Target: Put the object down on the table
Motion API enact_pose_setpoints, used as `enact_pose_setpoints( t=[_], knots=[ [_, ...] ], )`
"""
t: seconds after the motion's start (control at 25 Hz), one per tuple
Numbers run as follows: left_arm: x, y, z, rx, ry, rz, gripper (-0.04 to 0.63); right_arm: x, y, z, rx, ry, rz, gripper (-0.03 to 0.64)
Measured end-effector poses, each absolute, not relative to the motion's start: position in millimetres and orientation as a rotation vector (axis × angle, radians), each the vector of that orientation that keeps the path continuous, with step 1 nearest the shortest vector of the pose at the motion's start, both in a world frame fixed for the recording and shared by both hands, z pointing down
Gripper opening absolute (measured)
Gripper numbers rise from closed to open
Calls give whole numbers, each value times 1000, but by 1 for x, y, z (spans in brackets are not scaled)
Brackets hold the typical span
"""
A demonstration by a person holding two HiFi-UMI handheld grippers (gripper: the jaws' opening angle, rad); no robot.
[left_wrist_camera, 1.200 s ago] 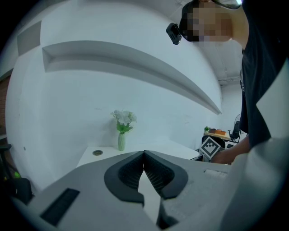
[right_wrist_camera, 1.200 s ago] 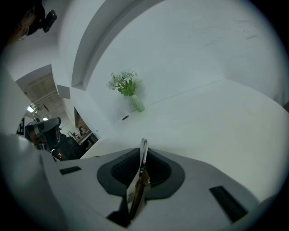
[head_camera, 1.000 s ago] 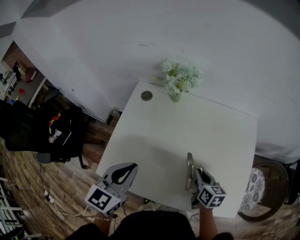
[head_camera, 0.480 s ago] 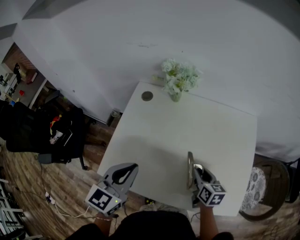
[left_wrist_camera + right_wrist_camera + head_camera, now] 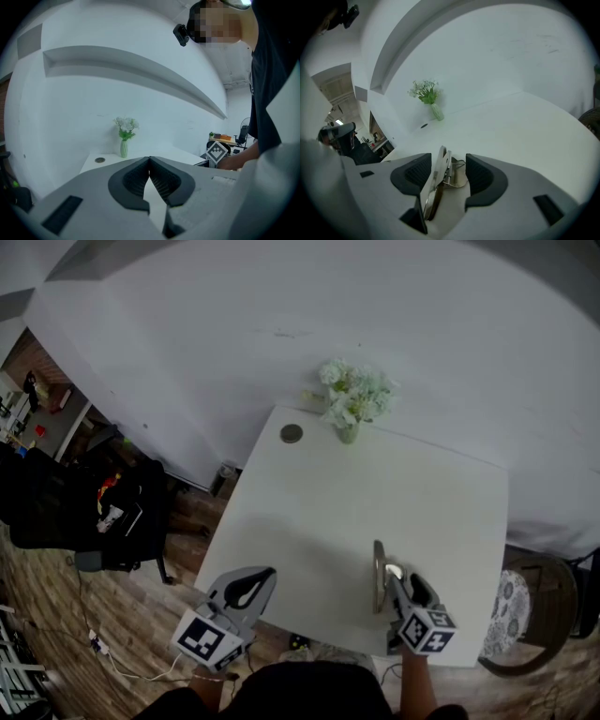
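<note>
Clip nearly set down, release under way

Your right claw (image 5: 447, 166) is opening wide around the metal clip (image 5: 437, 174), which looks to rest on edge on the surface (image 5: 328, 502) near its front edge. Your left claw (image 5: 150, 161) is closed and empty. What's left, I judge: draw clear.

The middle of the white desk (image 5: 375, 493) is bare from side to side, leaving wide room to pass. Along its far edge, close to the wall (image 5: 281, 315), stand a vase of flowers (image 5: 352, 409) and, nearer the left corner, a small round disc (image 5: 292, 433). At the near edge a metal tool (image 5: 379, 576) stands on its edge between the opening jaws of the right hand-held gripper (image 5: 401, 585), with a gap on its right side. The left hand-held gripper (image 5: 251, 585), jaws together, hangs just off the near left corner. A chair (image 5: 530, 615) stands close by the desk's right side.
</note>
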State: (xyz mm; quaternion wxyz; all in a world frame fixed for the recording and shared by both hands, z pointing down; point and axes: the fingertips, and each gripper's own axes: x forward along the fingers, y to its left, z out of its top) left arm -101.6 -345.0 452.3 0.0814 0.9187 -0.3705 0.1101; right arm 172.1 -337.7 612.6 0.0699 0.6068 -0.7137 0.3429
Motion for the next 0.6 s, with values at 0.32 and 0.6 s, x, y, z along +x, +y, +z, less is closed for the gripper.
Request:
enact_pose_setpoints(
  t=[0.32,0.6],
  knots=[
    [-100,-337,442,2792,-1059,257,0,171,-320,564,1912,-2283,930,95],
    [-110,-320,434,2834,-1016,209,0,160,-288,519,1976,-2382,794,-2]
  ],
)
